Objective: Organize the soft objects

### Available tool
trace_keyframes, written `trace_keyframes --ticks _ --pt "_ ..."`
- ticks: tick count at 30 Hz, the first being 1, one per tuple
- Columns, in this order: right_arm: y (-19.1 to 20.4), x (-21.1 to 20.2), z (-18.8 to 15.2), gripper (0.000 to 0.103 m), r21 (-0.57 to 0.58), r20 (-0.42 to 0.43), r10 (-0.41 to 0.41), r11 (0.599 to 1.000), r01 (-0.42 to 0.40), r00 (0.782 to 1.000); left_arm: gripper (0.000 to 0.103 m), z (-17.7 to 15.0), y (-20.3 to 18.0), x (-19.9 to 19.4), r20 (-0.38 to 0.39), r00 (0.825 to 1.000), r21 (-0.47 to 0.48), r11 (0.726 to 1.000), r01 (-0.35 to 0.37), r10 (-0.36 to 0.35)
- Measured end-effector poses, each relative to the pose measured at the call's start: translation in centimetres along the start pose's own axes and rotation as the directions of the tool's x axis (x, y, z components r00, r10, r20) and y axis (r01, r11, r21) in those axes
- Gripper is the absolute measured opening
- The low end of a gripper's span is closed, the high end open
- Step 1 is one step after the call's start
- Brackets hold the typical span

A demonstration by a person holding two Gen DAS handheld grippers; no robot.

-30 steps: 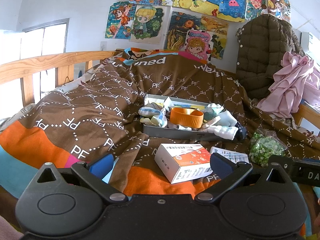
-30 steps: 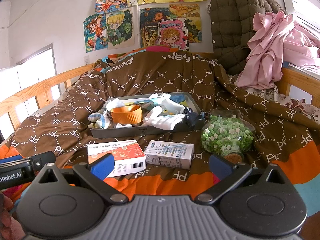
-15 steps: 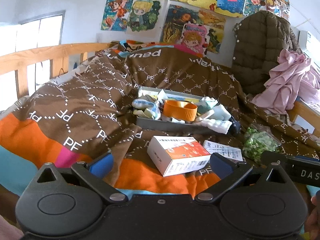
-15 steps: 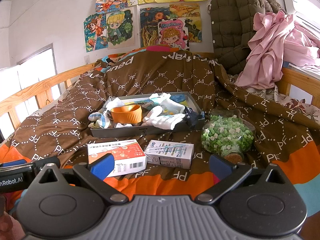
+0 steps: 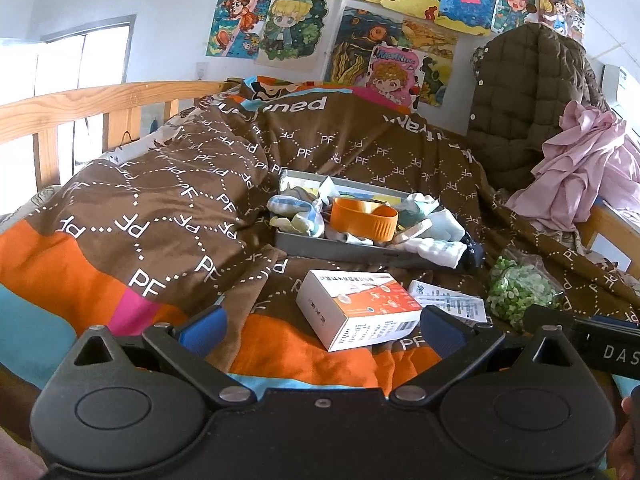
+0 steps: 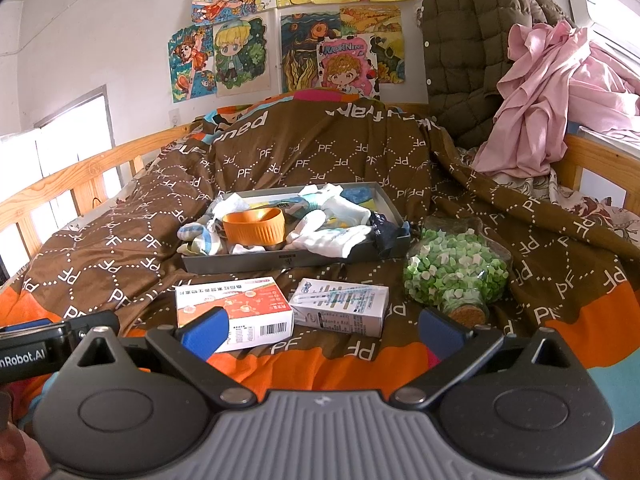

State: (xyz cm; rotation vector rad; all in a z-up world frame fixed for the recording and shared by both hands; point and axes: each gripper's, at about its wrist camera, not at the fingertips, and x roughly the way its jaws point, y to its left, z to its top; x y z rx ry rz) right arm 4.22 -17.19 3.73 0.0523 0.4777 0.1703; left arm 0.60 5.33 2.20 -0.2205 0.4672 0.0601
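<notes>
Grey and shallow, the tray (image 6: 294, 261) sits on the brown quilt (image 6: 320, 152) ahead of me, and it holds nearly all the soft things. An orange ribbed cup (image 6: 254, 226) stands upright in its middle. To the left of the cup a bundle of pale blue and yellow socks (image 6: 199, 236) droops over the tray's left end. To the right lies a heap of white socks (image 6: 332, 236), and a dark navy sock (image 6: 383, 229) hangs over the right corner of the rim. Behind these, along the far wall, I see more pale cloth and coloured paper on the tray floor, too jumbled to sort out.

Nearer to me, outside the tray, an orange and white carton (image 6: 236, 308) lies flat, and just beside it on the right a smaller white and blue carton (image 6: 340, 306). Right of that lies a clear glass jar (image 6: 456, 276) on its side, corked, packed with green and white paper stars.

Both of my grippers hang low over the near edge of the bed, well apart from the tray. My left gripper (image 5: 322, 330) is spread wide with nothing between its blue pads (image 5: 204, 326); the orange carton shows beyond the gap, untouched. My right gripper (image 6: 320, 334) is spread just as wide and also carries nothing. A quilted olive jacket (image 6: 472, 48) and pink cloth (image 6: 560, 100) hang at the far right.
</notes>
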Motion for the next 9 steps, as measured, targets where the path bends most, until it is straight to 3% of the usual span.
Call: trace_keyframes --ticks 9 --pt "0.02 -0.01 0.03 0.103 0.000 0.000 0.000 1.000 0.000 1.000 0.102 -0.02 -0.09 -0.17 0.013 1.000 0.010 1.000 0.002 -0.002"
